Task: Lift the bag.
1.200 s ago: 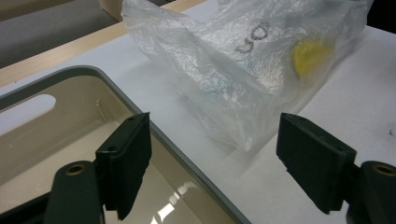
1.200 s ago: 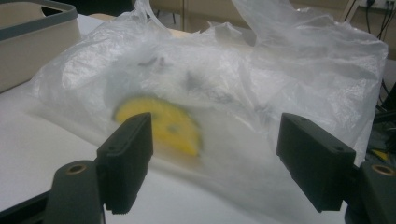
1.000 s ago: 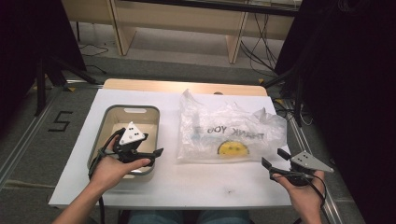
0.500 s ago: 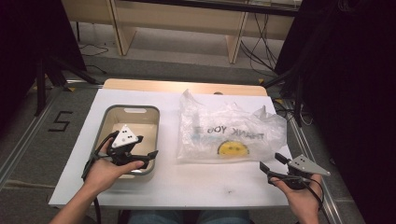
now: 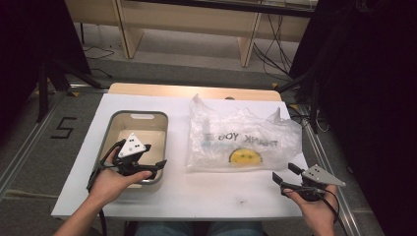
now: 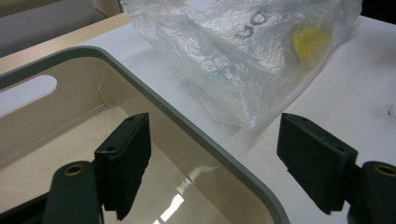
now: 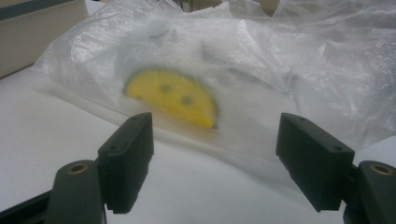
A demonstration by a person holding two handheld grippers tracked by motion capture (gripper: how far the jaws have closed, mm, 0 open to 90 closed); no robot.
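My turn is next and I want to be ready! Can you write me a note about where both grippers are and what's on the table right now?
Left gripper: open, holds nothing, over the near right corner of the grey bin.
Right gripper: open, holds nothing, just off the near right corner of the plastic bag.
The bag lies crumpled on the white table to the right of the bin, with a yellow smiley print on it.
Done: nothing gripped; the bin looks empty.
Left: probably grasp the bag; the end goal isn't clear.

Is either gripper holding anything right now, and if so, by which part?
Nothing is held. The left gripper hangs open over the tub's near right rim; the right gripper is open, short of the plastic bag.
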